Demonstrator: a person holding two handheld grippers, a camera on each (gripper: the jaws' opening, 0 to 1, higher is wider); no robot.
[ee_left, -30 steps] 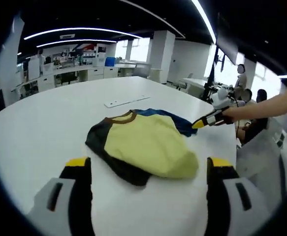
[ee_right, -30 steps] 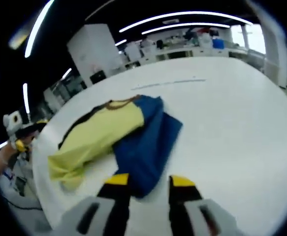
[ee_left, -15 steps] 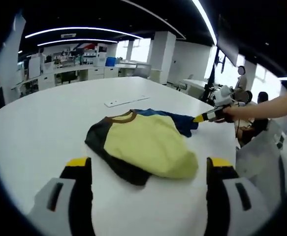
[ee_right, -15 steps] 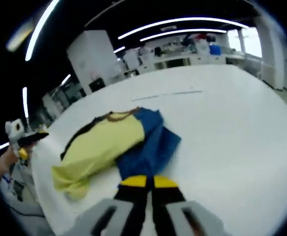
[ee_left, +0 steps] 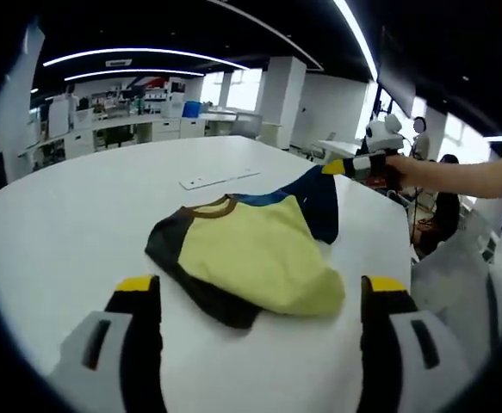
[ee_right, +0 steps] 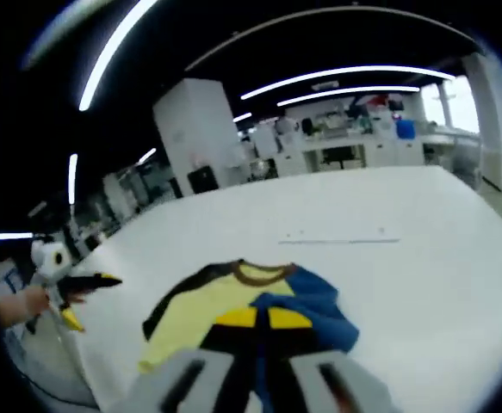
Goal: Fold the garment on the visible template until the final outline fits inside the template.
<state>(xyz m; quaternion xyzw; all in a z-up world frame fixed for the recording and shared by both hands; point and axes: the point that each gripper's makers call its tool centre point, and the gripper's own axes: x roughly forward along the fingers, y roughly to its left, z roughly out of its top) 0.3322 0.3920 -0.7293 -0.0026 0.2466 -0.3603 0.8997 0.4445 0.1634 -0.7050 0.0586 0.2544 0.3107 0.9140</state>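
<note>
One garment (ee_left: 251, 258) lies in the middle of the white table (ee_left: 78, 206) — yellow body, dark sleeve, brown collar, and a blue part on the far side. The right gripper (ee_left: 341, 167) is up in the air with that blue part pinched between its closed yellow tips, cloth hanging off them down to the table — lifted, by the look of it, so it can be carried over the yellow body as a fold. In the right gripper view the two tips sit pressed together with blue fabric bunched right at them. The left gripper (ee_left: 255, 292) hangs back on the near side, jaws spread wide and holding nothing, probably waiting for its own edge. One thin pale strip (ee_left: 219, 178) lies beyond the collar; whether it marks the template I can't tell. Two grippers, one garment, one strip.
</note>
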